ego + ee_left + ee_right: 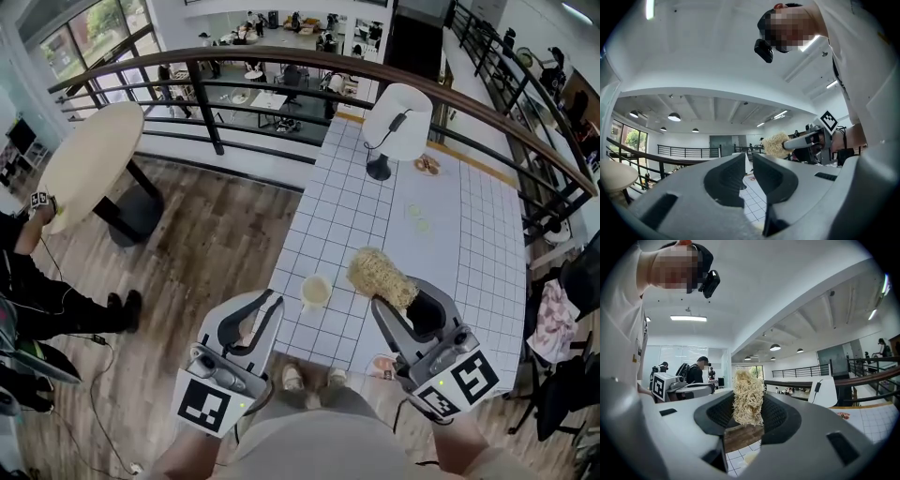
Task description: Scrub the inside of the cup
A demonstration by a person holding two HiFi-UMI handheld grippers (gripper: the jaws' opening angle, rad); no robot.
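Head view: cup (pixel 316 291) on table (pixel 450 216), untouched, between 2 grippers. Right gripper (pixel 410 305) pinches fibre scrubber (pixel 382 274); left gripper (pixel 270 302) jaws barely apart, empty. Step: approach. Next, likely: steady cup, insert scrubber.

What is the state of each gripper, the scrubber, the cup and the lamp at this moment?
left gripper: jaws a narrow gap apart, nothing between them.
right gripper: shut on the scrubber.
scrubber: held in the jaws, outside the cup.
cup: upright on the table, top open, not held.
lamp: upright at the table's far end; lit or not, cannot tell.
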